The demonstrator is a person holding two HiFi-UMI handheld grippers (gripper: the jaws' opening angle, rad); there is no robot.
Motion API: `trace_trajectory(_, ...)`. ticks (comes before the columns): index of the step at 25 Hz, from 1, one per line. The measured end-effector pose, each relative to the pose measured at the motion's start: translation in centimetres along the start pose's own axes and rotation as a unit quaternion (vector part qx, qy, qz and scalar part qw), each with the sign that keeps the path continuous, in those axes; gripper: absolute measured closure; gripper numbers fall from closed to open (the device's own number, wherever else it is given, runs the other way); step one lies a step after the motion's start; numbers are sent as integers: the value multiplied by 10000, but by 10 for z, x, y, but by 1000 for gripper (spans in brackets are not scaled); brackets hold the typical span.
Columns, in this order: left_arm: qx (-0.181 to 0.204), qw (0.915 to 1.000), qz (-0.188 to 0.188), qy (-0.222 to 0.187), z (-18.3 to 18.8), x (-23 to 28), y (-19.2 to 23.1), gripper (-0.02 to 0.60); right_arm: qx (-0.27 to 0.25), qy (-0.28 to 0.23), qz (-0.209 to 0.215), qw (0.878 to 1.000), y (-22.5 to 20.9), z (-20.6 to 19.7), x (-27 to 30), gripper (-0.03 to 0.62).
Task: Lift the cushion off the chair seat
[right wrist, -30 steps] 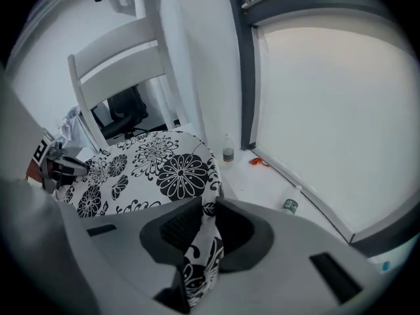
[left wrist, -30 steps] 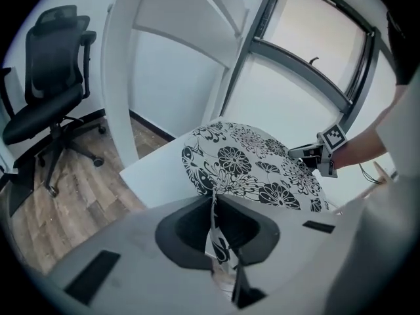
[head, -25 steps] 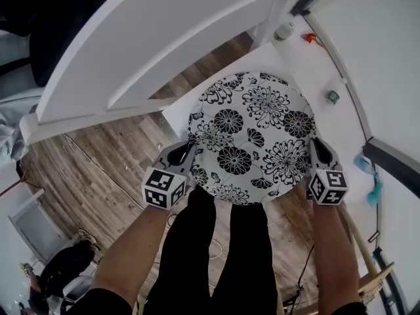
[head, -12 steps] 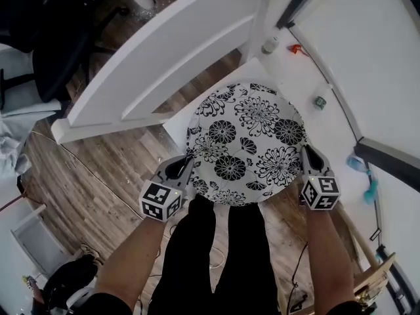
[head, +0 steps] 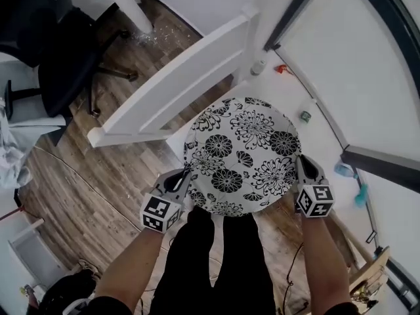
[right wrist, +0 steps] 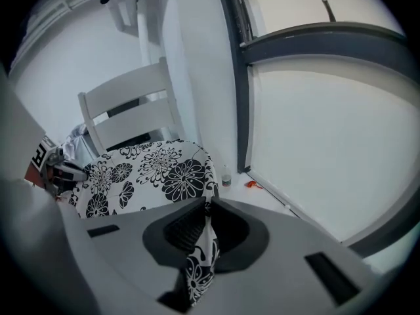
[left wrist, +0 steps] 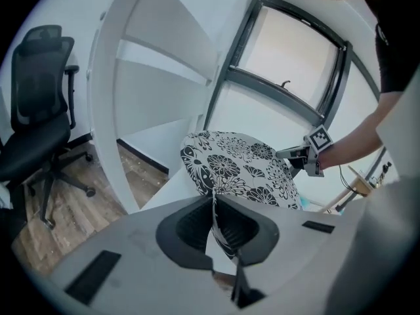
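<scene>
- We find the left gripper (left wrist: 214,209) pinched tight on the floral cushion's (head: 239,153) near-left edge. The right gripper (right wrist: 205,222) has just been closing and clamps the right edge.
- The cushion hangs between them over the white chair's seat (head: 174,132).
- We judge the lift is starting; next, raise both sides evenly.

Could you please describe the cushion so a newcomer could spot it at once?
Start at the white chair beside the window. The cushion is the round pad over its seat, in front of the slatted back. It alone bears black flowers on white, among plain white and wood.
</scene>
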State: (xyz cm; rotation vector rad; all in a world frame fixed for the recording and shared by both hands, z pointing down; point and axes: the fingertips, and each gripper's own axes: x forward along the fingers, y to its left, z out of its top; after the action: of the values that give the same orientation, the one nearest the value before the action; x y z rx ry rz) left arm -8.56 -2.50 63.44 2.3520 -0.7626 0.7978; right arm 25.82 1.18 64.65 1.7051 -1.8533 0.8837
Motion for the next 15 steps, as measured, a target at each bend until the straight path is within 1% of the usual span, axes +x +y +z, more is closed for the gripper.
trace_trajectory(2,166,9999,-2,8,-1,0,-4,569,23,-35,12,10000,1,0,-2,562)
trace_trajectory(7,156,9997,130,-126,9,-6,-8,569,-26,-150,106,9998,7,7,-11,562)
trace_trajectory(11,246,9993,245,-138,10,-14,-14,569,-147,-188,251,9994,9,7,-16,563)
trace_trajectory(15,343,9989,259,-168,13,-21,-14,569,-153,-312,279,9990,8,20,-22,563)
